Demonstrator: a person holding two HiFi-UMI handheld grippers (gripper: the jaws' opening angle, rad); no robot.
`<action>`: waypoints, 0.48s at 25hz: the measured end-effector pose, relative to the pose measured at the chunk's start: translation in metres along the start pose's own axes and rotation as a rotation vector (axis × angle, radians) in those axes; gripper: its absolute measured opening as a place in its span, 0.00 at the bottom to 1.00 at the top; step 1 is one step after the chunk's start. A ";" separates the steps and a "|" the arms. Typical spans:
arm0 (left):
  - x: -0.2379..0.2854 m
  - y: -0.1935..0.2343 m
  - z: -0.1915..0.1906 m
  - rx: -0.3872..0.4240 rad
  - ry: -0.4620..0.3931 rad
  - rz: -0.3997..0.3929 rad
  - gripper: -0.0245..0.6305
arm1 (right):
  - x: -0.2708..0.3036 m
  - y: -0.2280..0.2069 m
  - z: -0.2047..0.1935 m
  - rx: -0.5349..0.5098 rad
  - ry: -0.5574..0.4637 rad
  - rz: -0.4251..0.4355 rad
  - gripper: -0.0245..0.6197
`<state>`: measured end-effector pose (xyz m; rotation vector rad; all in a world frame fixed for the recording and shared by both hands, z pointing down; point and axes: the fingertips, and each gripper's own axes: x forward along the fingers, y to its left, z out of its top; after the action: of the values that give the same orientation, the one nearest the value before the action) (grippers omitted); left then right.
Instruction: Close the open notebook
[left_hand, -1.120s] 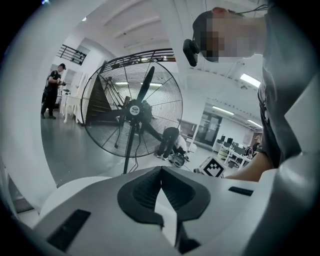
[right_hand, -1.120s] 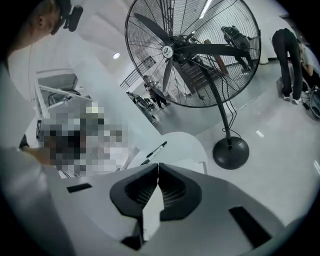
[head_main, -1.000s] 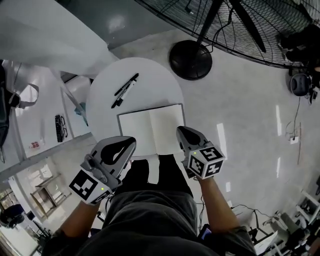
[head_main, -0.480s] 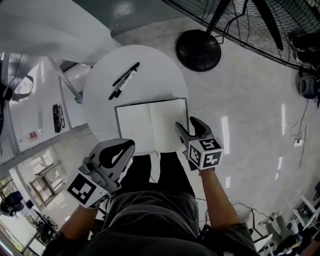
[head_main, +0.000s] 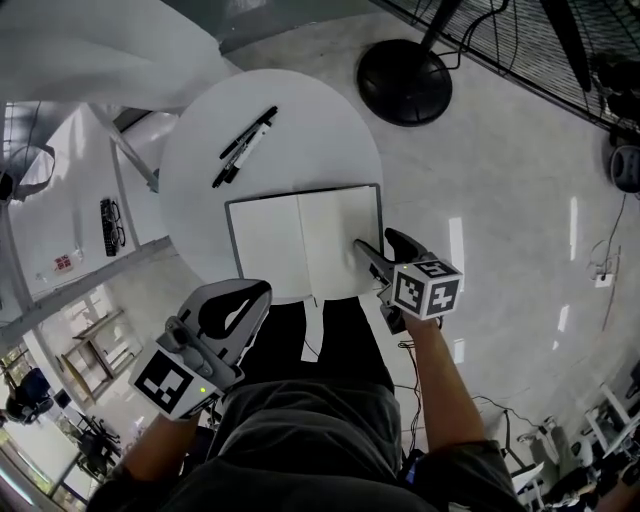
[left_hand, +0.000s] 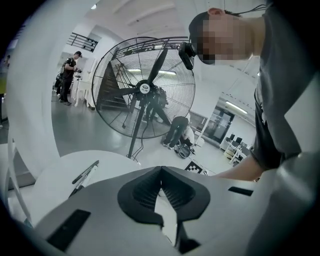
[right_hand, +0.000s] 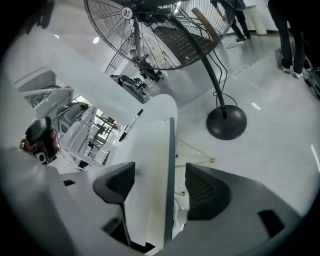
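An open notebook with blank white pages lies flat at the near side of a round white table. My right gripper reaches over the notebook's right edge. In the right gripper view its jaws are opening, and the dark cover edge runs between the right gripper pads without either pad touching it. My left gripper hangs by the table's near edge, left of and below the notebook. Seen in its own view, the left gripper is shut on nothing.
Two black-and-white pens lie at the far left of the table. A big floor fan's round base stands just beyond the table. Glasses rest on a side shelf at left. The person's legs are under the near edge.
The right gripper moved forward onto the notebook's right edge and its jaws went from shut to wide apart. The left gripper sank a little and stayed shut.
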<state>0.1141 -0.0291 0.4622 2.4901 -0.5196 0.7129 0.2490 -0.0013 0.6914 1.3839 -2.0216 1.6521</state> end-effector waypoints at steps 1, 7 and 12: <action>0.000 0.001 -0.001 -0.002 0.001 0.001 0.06 | 0.001 0.000 -0.001 0.005 0.000 0.009 0.50; 0.003 0.003 -0.011 -0.013 0.009 -0.007 0.06 | 0.004 -0.001 -0.010 0.023 0.005 0.038 0.32; 0.005 0.001 -0.016 -0.021 0.010 -0.015 0.06 | 0.000 -0.003 -0.008 0.015 -0.016 0.031 0.24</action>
<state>0.1112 -0.0220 0.4771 2.4670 -0.5012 0.7099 0.2485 0.0053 0.6965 1.3825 -2.0538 1.6769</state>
